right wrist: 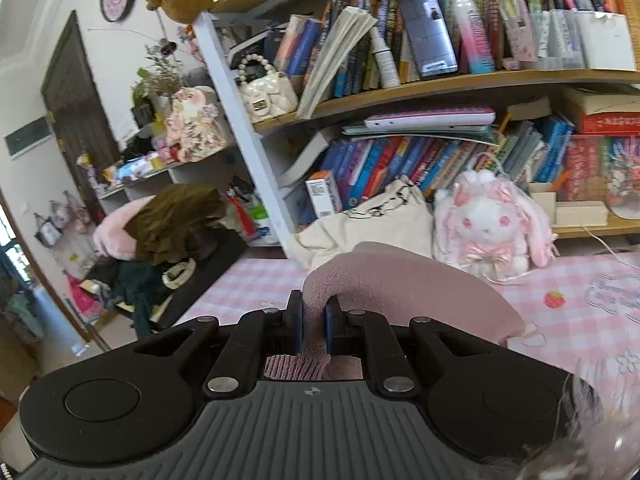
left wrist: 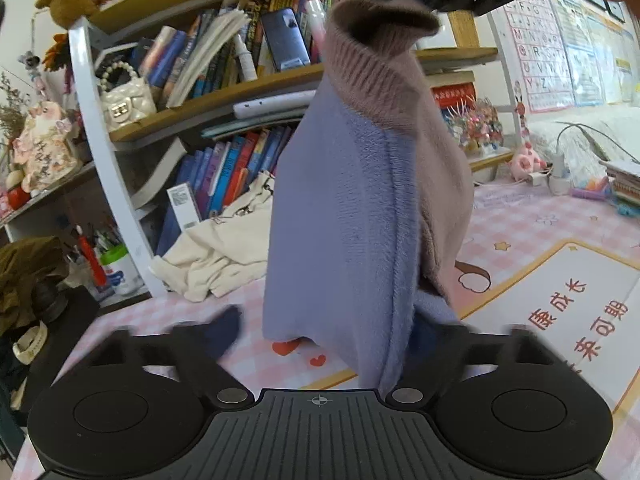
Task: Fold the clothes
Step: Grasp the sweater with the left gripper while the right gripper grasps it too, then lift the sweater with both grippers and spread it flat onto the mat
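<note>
R gripper [right wrist: 312, 330] is clamped on the pink ribbed hem of the sweater [left wrist: 360, 208], cloth bulging just ahead of its pads. L gripper [left wrist: 324, 332] has fingers spread wide w/ nothing pinched; the sweater hangs just ahead, between them, lilac panel facing, bottom edge near the checked tablecloth [left wrist: 520, 216]. Judging by this, folding's barely begun: garment's lifted, not laid flat, no fold made. Sleeves hidden. L fingertips blurred. A cream tote bag [left wrist: 216, 252] lies beyond, left.

The sweater [left wrist: 360, 200] hangs above the bench [left wrist: 540, 216]; behind it a tote bag [left wrist: 224, 240] lies before the bookshelf [left wrist: 240, 92].
</note>
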Tool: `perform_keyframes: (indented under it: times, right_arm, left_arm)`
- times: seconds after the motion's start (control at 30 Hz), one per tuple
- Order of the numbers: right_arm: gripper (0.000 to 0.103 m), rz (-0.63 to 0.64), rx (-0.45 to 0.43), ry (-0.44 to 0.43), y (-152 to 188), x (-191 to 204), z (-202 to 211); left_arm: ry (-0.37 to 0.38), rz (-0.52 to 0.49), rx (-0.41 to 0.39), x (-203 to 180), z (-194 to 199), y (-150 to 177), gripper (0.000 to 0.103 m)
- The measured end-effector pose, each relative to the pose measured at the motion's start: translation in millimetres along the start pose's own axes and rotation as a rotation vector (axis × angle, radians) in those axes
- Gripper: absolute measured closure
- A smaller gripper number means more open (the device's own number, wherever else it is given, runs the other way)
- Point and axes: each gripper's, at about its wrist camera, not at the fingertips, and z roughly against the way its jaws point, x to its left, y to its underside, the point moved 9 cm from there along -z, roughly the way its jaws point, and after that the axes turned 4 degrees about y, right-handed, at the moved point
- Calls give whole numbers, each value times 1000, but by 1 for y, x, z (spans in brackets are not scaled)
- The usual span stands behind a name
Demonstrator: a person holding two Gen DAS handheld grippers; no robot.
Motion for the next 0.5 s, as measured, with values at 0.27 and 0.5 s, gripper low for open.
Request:
perform_keyframes:
  times: [0.27, 0.5]
  right_arm:
    - [39, 140, 6, 205, 69, -5, 21]
    - [25, 516, 167, 397, 197, 14, -17]
  left_arm:
    - [77, 124, 3, 62, 0, -25, 98]
    - [123, 62, -100, 74, 39, -81, 98]
